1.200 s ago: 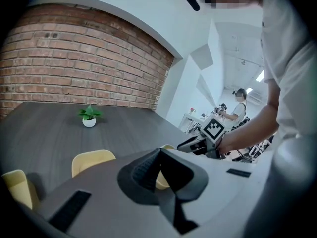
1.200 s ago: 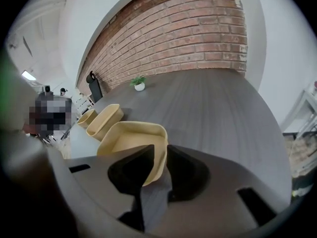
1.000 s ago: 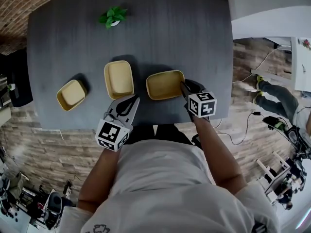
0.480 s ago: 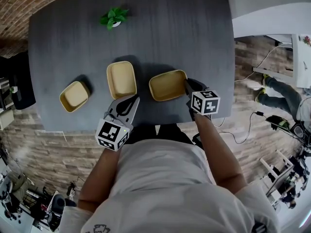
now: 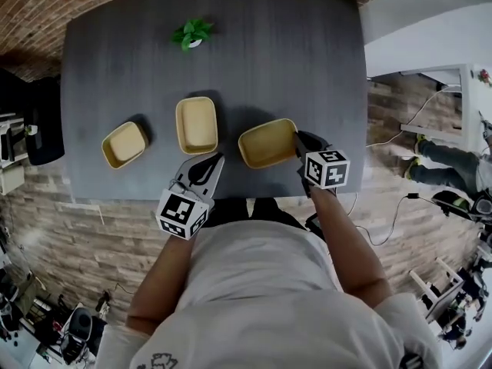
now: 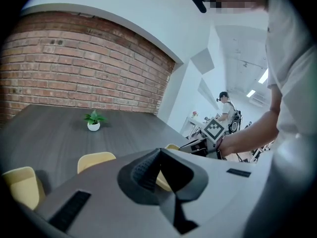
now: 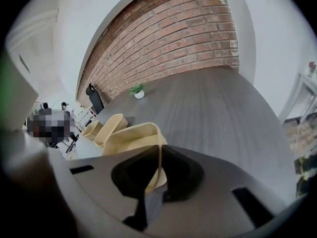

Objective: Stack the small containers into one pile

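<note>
Three yellow containers lie in a row on the dark table [image 5: 292, 52]: a small one [image 5: 124, 144] at the left, a longer one [image 5: 197, 124] in the middle, a wide one [image 5: 267, 143] at the right. My right gripper [image 5: 296, 137] has just been closing and is shut on the wide container's right rim, whose thin wall [image 7: 159, 157] stands between the jaws. My left gripper [image 5: 217, 158] hovers shut and empty just in front of the middle container [image 6: 96, 158]. In the left gripper view the left gripper [image 6: 159, 152] points between the middle and wide containers.
A small potted plant [image 5: 192, 33] stands at the far side of the table. The table's near edge runs just below both grippers. A brick wall [image 6: 74, 63] is behind the table. A person [image 6: 227, 108] stands far off in the room.
The head view has shifted a little, so the table sits lower and further right in the picture. Both grippers keep their places by the containers; the right one stays at the wide container's rim.
</note>
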Demonstrator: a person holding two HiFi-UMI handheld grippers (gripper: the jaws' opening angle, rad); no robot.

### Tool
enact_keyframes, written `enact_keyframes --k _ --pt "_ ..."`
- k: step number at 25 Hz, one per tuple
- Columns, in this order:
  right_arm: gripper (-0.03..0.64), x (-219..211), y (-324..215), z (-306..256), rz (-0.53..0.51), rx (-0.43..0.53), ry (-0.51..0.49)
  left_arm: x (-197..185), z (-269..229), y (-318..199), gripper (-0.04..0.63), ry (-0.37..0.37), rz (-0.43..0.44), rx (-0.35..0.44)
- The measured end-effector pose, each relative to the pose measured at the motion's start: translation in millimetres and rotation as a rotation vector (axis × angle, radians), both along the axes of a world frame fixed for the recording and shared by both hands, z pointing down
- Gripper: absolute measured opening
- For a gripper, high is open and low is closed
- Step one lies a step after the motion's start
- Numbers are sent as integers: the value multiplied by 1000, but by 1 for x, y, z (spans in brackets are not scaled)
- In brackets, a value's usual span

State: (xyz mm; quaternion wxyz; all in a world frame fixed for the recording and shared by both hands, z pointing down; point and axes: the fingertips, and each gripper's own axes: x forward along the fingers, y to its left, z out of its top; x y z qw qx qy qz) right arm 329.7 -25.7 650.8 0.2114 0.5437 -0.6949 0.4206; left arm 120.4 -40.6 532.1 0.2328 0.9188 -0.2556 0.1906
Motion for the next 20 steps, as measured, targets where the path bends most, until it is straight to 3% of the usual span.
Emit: enact_keyframes --k 20 --pt "25 17 17 -115 -191 272 4 23 -91 66 9 56 -219 216"
